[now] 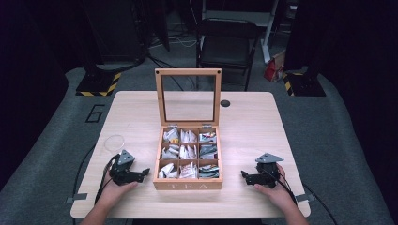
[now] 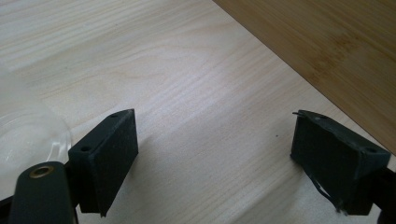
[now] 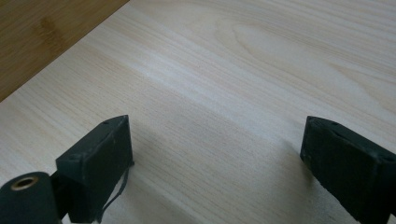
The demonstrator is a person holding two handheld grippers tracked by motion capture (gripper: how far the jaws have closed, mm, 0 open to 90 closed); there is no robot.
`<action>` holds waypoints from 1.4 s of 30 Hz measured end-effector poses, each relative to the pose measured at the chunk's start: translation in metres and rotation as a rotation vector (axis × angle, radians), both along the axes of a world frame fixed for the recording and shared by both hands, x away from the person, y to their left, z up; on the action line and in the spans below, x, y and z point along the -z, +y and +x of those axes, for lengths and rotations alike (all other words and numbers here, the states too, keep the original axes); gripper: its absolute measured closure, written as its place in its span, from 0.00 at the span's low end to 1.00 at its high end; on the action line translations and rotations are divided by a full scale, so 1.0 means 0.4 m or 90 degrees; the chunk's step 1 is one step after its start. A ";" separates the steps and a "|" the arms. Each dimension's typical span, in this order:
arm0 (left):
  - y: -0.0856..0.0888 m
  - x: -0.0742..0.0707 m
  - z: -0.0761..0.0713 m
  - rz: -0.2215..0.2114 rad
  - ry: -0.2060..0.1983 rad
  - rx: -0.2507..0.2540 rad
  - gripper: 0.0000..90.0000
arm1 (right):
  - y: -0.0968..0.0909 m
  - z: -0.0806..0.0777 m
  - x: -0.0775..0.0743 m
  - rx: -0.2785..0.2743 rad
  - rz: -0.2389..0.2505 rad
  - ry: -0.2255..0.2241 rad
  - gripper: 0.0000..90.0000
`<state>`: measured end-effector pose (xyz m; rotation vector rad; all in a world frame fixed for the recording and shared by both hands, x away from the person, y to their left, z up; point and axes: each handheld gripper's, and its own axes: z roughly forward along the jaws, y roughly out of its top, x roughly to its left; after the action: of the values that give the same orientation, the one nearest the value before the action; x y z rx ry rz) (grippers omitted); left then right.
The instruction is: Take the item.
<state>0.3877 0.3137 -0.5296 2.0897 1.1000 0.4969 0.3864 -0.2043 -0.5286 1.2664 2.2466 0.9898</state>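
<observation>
A wooden tea box (image 1: 188, 183) stands in the middle of the table, its glass lid (image 1: 188, 97) propped upright at the back. Its compartments hold several tea bags (image 1: 188, 152). My left gripper (image 1: 144, 172) rests on the table just left of the box, open, nothing between its pads (image 2: 114, 158); the box's side wall (image 2: 327, 42) fills the upper right of the left gripper view. My right gripper (image 1: 244, 176) lies right of the box, open and empty, with the box wall (image 3: 42, 37) at the upper left of its view.
A clear round lid or dish (image 1: 114, 142) lies on the light wooden table (image 1: 248, 126) behind the left gripper, and its rim (image 2: 28, 135) is seen in the left gripper view. A small black disc (image 1: 225, 103) sits near the far edge. A chair (image 1: 225, 42) stands beyond the table.
</observation>
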 end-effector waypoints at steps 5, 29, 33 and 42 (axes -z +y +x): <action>-0.001 0.001 -0.001 -0.005 0.003 -0.002 0.16 | 0.000 0.000 0.000 0.000 0.000 0.000 0.09; 0.003 0.001 -0.003 -0.010 -0.002 -0.003 0.19 | 0.000 0.000 0.000 0.000 0.000 0.000 0.09; 0.011 -0.005 -0.004 -0.005 -0.003 0.005 0.26 | -0.002 0.000 -0.001 -0.002 -0.004 -0.003 0.09; 0.008 -0.047 -0.026 -0.043 -0.015 0.011 0.38 | -0.001 0.001 0.000 0.001 -0.006 -0.003 0.09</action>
<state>0.3774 0.3168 -0.5107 2.0286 1.0702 0.4677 0.3867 -0.2046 -0.5286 1.2611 2.2437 0.9800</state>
